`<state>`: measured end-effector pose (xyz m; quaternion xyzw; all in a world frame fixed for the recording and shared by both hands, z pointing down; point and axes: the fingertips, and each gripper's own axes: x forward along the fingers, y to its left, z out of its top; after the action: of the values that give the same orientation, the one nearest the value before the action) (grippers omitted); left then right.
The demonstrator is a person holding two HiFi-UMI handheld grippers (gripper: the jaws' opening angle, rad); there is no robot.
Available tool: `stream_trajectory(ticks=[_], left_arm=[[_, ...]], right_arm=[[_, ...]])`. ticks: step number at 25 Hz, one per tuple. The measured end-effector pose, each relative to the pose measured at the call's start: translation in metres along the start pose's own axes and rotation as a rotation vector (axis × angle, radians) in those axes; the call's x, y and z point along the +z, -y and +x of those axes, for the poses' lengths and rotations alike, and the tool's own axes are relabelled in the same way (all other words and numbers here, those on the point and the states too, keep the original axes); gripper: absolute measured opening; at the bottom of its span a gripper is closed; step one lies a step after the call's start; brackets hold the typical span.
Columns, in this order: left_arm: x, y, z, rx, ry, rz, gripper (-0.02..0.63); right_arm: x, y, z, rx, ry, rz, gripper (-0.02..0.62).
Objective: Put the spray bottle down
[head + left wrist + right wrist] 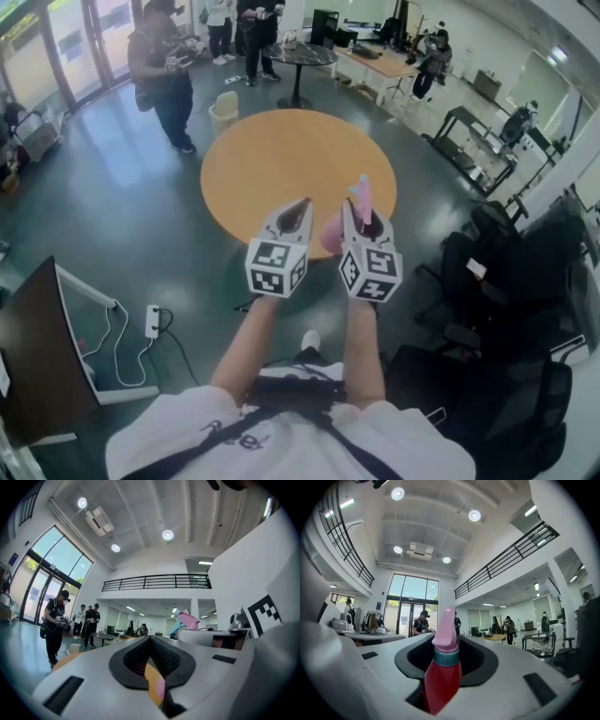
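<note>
Right at the lens in the right gripper view stands the spray bottle point(443, 667), red body, teal collar, pink nozzle, upright and clamped between the jaws of the right gripper point(361, 217). So that's a firm hold, bottle in the air, not set down yet. From the head view it hangs at the near rim of the round wooden table point(272, 169), gripper pointing level. Alongside it, just apart, is the left gripper point(300, 211), jaws closed tip to tip with nothing between them. Now, the clean way to finish, as I read it: carry the bottle well in over the tabletop, away from that rim, hold it upright, sink it until the base sits flat, then part the jaws and draw straight back so the pads don't drag it over. The empty left gripper is best held off to the side. What we can't see: the bottle's base is cut off below the jaws, the right gripper's marker cube covers much of its body from above, and its height over the wood is anyone's guess. People point(169, 66) stand beyond the table, well apart, too small to read.
</note>
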<state>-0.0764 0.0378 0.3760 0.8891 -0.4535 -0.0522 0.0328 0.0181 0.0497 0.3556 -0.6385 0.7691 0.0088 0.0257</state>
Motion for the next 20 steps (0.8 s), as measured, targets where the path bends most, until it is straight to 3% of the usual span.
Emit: stream_trajectory(ticks=[6,12,16,20], left_arm=[[0.014,0.014,0.081,0.013,0.038,0.036,0.012],[-0.008,0.011,0.121,0.089,0.000,0.014,0.012],[-0.007,-0.001,0.144,0.118,-0.007,0.009,0.012],[-0.010,-0.003,0.170,0.121,-0.018,-0.003,0.012]], right_arm=[[0.028,0.053,0.061,0.072,0.070,0.020,0.163],[-0.007,0.083,0.083,0.147,0.014,0.069,0.163],[-0.004,0.106,0.096,0.138,0.056,0.126,0.163],[-0.009,0.130,0.110,0.116,0.035,0.131,0.161]])
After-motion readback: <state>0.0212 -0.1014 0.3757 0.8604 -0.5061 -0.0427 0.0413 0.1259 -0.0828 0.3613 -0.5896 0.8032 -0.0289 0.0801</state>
